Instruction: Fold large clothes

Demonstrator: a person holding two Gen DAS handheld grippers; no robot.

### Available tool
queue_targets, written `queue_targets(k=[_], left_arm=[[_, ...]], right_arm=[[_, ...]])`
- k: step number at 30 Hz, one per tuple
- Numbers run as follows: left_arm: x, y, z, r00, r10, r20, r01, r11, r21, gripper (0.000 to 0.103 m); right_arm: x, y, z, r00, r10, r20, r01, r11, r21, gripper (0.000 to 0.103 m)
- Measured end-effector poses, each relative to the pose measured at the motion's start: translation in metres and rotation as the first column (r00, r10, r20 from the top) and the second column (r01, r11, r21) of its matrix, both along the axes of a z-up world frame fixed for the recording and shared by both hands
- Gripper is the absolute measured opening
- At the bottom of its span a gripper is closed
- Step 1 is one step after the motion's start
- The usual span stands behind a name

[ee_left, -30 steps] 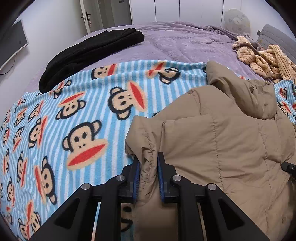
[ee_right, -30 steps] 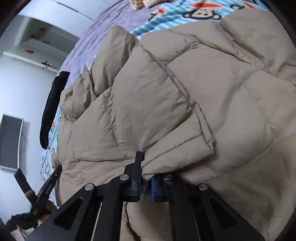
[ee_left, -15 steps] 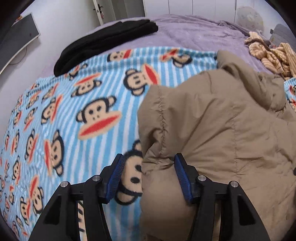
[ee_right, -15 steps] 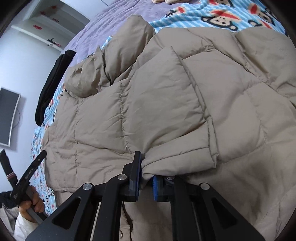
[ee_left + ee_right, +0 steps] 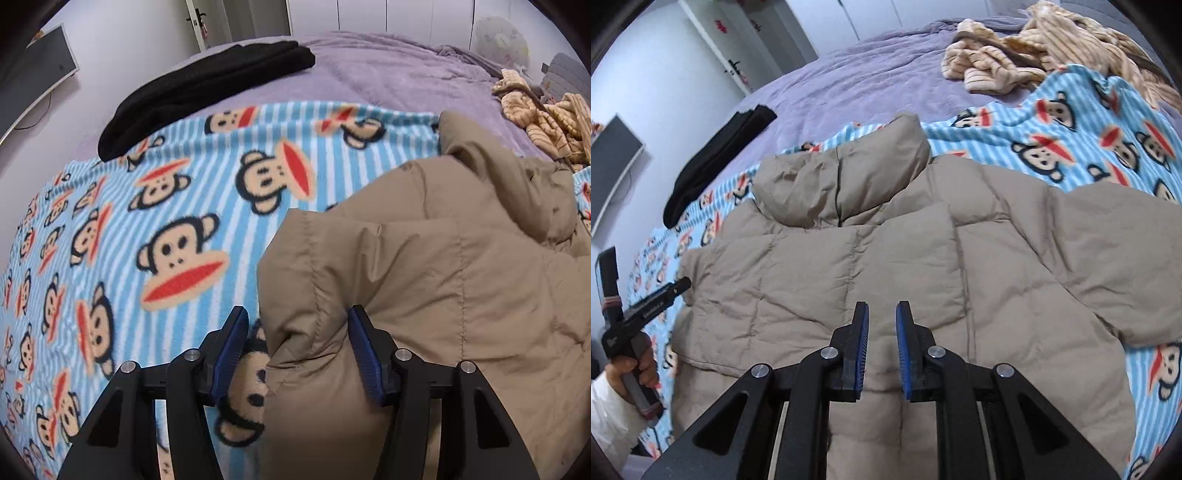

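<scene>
One tan puffer jacket (image 5: 886,258) on bed. One blue striped monkey-print blanket (image 5: 110,258) beneath it. One purple bedspread (image 5: 388,81). One folded black garment (image 5: 199,85). One heap of cream striped clothing (image 5: 1015,55) — piece count unclear. Two grippers — left gripper (image 5: 295,354), right gripper (image 5: 881,350). One wall screen (image 5: 609,166).

Tan quilted jacket (image 5: 908,258) on a blue-and-white striped blanket (image 5: 110,229) printed with red-mouthed monkey faces. Far left, a black garment (image 5: 207,81) on the lilac bedspread (image 5: 388,77); far right, cream-and-tan striped clothing (image 5: 1015,62).
</scene>
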State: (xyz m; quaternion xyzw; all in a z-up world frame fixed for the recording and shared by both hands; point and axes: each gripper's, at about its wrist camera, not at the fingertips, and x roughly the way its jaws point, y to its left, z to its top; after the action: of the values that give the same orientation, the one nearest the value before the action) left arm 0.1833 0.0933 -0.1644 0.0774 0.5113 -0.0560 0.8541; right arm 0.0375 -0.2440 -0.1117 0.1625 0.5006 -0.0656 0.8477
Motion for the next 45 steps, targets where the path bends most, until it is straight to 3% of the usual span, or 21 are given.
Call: queue_targets(k=[2, 4, 7, 10, 11, 16, 20, 28, 30, 31, 32, 33, 38, 43, 45], left_arm=[[-0.002, 0.003, -0.008, 1.000, 0.022, 0.019, -0.022, 1.000, -0.011, 0.067], [-0.002, 0.005, -0.008, 0.999, 0.030, 0.022, -0.030, 0.999, -0.020, 0.068], [0.002, 0.007, -0.006, 1.000, 0.023, 0.005, -0.023, 0.999, -0.025, 0.068], [0.001, 0.009, 0.007, 0.999, 0.043, -0.002, -0.043, 0.999, -0.003, 0.068], [-0.004, 0.009, 0.014, 0.999, 0.047, 0.000, -0.047, 0.999, 0.002, 0.068], [-0.036, 0.003, 0.046, 1.000, -0.006, 0.015, 0.005, 1.000, 0.024, 0.068], [-0.077, -0.012, 0.056, 0.997, -0.072, -0.037, 0.072, 0.997, 0.005, 0.068], [-0.159, -0.088, 0.052, 0.965, -0.233, -0.124, 0.231, 0.972, -0.032, 0.068], [-0.171, -0.108, 0.051, 0.957, -0.262, -0.127, 0.259, 0.965, -0.037, 0.069], [-0.175, -0.116, 0.052, 0.954, -0.272, -0.123, 0.269, 0.962, -0.035, 0.074], [-0.179, -0.125, 0.054, 0.954, -0.277, -0.117, 0.275, 0.961, -0.031, 0.094], [-0.182, -0.130, 0.057, 0.956, -0.276, -0.103, 0.274, 0.961, -0.034, 0.102], [-0.188, -0.154, 0.068, 0.957, -0.269, -0.105, 0.262, 0.962, -0.073, 0.102], [-0.192, -0.180, 0.078, 0.961, -0.263, -0.082, 0.258, 0.964, -0.064, 0.102], [-0.192, -0.195, 0.079, 0.958, -0.269, -0.098, 0.262, 0.962, -0.081, 0.102]], right_arm=[[0.011, -0.002, -0.030, 0.998, 0.004, -0.065, -0.007, 0.999, -0.037, 0.017], [0.013, -0.016, -0.053, 0.997, -0.028, -0.071, 0.028, 1.000, 0.007, 0.012], [0.006, -0.037, -0.057, 0.994, -0.096, -0.048, 0.100, 0.989, 0.109, 0.010], [-0.004, -0.048, -0.047, 0.988, -0.144, -0.054, 0.149, 0.984, 0.098, 0.011], [-0.007, -0.052, -0.044, 0.985, -0.159, -0.063, 0.164, 0.982, 0.094, 0.017], [-0.045, -0.071, -0.025, 0.969, -0.232, -0.081, 0.243, 0.958, 0.156, 0.021], [-0.084, -0.068, -0.019, 0.957, -0.275, -0.092, 0.289, 0.933, 0.216, 0.050], [-0.137, -0.057, -0.020, 0.955, -0.268, -0.124, 0.294, 0.906, 0.306, 0.053], [-0.144, -0.061, -0.018, 0.956, -0.267, -0.125, 0.293, 0.905, 0.307, 0.062], [-0.148, -0.064, -0.017, 0.955, -0.270, -0.124, 0.296, 0.904, 0.309, 0.064], [-0.151, -0.069, -0.016, 0.954, -0.271, -0.126, 0.297, 0.903, 0.310, 0.065], [-0.154, -0.072, -0.015, 0.955, -0.270, -0.127, 0.296, 0.903, 0.311, 0.065], [-0.166, -0.096, -0.011, 0.958, -0.251, -0.137, 0.282, 0.908, 0.310, 0.066], [-0.174, -0.132, -0.008, 0.952, -0.278, -0.130, 0.306, 0.890, 0.337, 0.068], [-0.178, -0.147, -0.003, 0.950, -0.295, -0.106, 0.313, 0.884, 0.348, 0.086]])
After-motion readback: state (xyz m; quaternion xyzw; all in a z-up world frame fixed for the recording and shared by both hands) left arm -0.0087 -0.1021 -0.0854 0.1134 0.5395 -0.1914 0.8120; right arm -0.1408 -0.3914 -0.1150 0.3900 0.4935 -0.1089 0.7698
